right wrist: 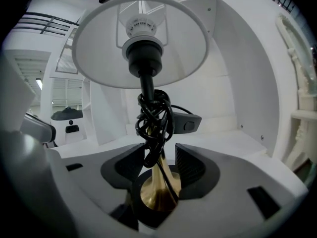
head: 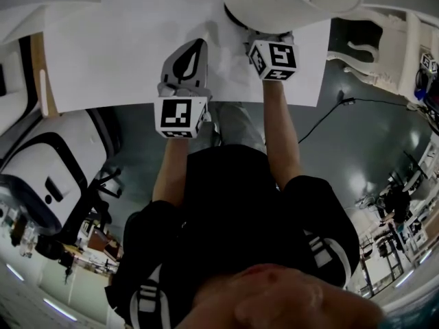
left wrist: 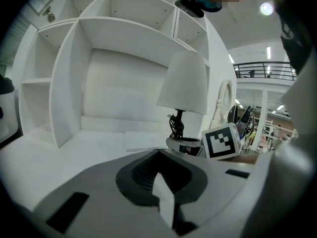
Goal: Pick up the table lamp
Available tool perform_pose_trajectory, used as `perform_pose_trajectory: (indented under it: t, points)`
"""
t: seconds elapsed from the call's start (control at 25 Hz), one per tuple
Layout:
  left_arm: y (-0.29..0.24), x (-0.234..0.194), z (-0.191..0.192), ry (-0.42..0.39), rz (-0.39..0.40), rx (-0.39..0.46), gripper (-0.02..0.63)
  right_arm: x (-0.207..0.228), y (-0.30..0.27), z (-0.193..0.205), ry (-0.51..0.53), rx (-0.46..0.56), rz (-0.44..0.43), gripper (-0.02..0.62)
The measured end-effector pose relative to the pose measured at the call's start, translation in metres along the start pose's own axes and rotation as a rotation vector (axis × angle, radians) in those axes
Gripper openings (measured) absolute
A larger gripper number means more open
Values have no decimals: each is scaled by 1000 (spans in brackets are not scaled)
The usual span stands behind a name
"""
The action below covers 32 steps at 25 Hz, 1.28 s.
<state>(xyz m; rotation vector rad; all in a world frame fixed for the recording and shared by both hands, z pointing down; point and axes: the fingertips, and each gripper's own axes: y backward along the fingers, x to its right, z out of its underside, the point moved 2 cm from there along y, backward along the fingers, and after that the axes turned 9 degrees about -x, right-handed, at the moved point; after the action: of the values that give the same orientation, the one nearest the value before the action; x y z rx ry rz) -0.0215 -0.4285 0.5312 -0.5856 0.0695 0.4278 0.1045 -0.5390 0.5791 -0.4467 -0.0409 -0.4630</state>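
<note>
The table lamp (head: 295,2) stands on the white table (head: 116,53) at the far side. It has a white shade (right wrist: 138,43), a black stem wrapped in coiled black cord (right wrist: 154,118) and a flared brass foot (right wrist: 158,190). My right gripper (right wrist: 157,165) is open, its two dark pads on either side of the brass stem without pressing on it. In the head view the shade hides its tips. My left gripper (head: 186,60) hovers over the table to the left of the lamp, shut and holding nothing; from it I see the lamp (left wrist: 185,83) and the right gripper (left wrist: 190,145).
A white shelf unit (left wrist: 99,73) with open compartments rises behind the lamp. A white carved chair (head: 384,46) stands to the right of the table. A black cable (head: 329,112) runs over the grey floor, and a white machine (head: 48,163) sits at the left.
</note>
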Motion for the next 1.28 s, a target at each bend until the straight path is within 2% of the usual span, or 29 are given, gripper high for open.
perform_pose_trajectory:
  t: [0.2, 0.28, 0.44, 0.76, 0.96, 1.28]
  points:
    - [6, 1, -7, -8, -14, 9, 9, 0, -5, -1, -3, -27, 19, 204]
    - [10, 1, -7, -9, -19, 11, 9, -3, -5, -1, 7, -49, 17, 157]
    - [21, -6, -6, 12, -56, 31, 9, -5, -6, -4, 8, -75, 22, 146]
    - [42, -20, -10, 14, -80, 56, 9, -13, 5, -17, 11, -25, 34, 120]
    - [50, -26, -16, 10, -79, 72, 9, -19, 16, -30, 4, 11, 34, 115]
    - [58, -21, -33, 8, -53, 119, 9, -24, 44, -59, 53, 36, 50, 112]
